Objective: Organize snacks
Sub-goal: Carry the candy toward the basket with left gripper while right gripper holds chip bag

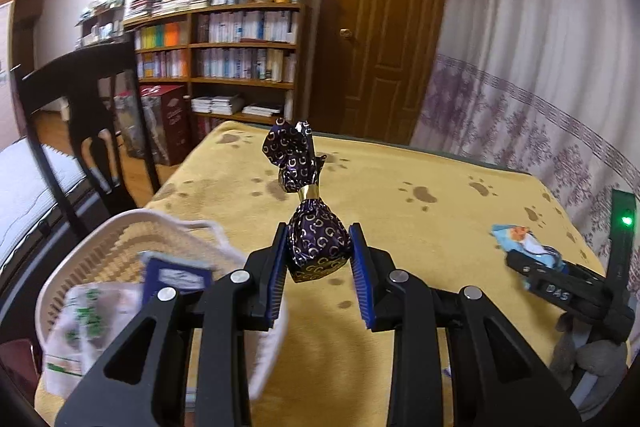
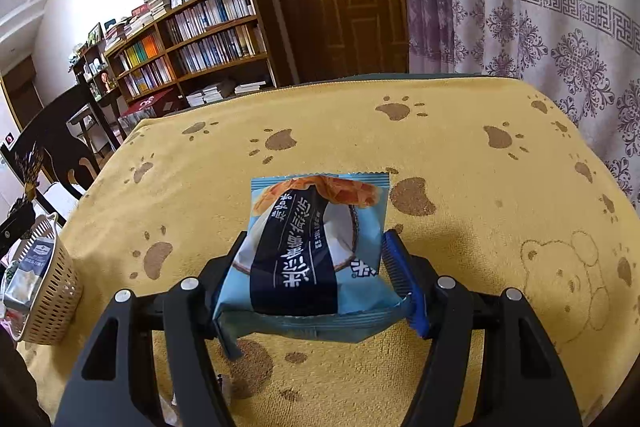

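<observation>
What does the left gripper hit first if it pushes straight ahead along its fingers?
Probably nothing soon: the left gripper, shut on the purple candy, points over the bare yellow cloth toward the table's far edge. Depth is unclear.

The basket (image 1: 132, 227) and the packets (image 1: 96, 311) inside it are smeared by motion blur in the left wrist view, so their print is unreadable. In the right wrist view the picture's left edge cuts off the basket (image 2: 52, 291). The blue packet (image 2: 316, 251) hides the left pad of the right gripper (image 2: 316, 267). The book spines on the bookshelf (image 1: 224, 47) are too small to read.
</observation>
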A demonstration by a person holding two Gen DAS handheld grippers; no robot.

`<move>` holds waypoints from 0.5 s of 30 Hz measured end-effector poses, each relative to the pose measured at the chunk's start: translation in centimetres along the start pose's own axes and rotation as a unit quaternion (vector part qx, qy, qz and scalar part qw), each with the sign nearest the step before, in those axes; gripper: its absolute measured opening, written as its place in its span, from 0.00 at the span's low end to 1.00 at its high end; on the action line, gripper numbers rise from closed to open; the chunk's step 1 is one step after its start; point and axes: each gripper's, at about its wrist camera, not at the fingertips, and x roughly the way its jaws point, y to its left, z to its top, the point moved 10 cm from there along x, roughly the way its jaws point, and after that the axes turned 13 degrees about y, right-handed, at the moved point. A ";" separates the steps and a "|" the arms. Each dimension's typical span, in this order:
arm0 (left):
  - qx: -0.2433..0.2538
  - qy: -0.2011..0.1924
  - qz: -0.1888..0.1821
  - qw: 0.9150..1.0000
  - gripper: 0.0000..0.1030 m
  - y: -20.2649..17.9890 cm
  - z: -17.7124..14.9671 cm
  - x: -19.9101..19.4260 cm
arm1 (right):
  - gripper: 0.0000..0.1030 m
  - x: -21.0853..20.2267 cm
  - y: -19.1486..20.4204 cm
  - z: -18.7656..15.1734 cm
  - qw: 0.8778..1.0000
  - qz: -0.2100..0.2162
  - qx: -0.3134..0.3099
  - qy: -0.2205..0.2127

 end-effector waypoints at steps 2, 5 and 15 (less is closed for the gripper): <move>-0.008 -0.003 0.012 1.000 0.29 1.6 0.1 -0.4 | 0.64 -0.1 0.1 0.0 1.000 0.001 0.000 0.000; -0.014 -0.005 0.030 0.999 0.30 3.9 0.2 -1.0 | 0.64 -0.2 0.4 0.0 1.000 0.004 -0.003 0.000; -0.051 0.001 0.064 0.997 0.29 10.2 0.3 -1.8 | 0.64 0.0 0.5 -0.2 1.000 0.006 -0.006 0.002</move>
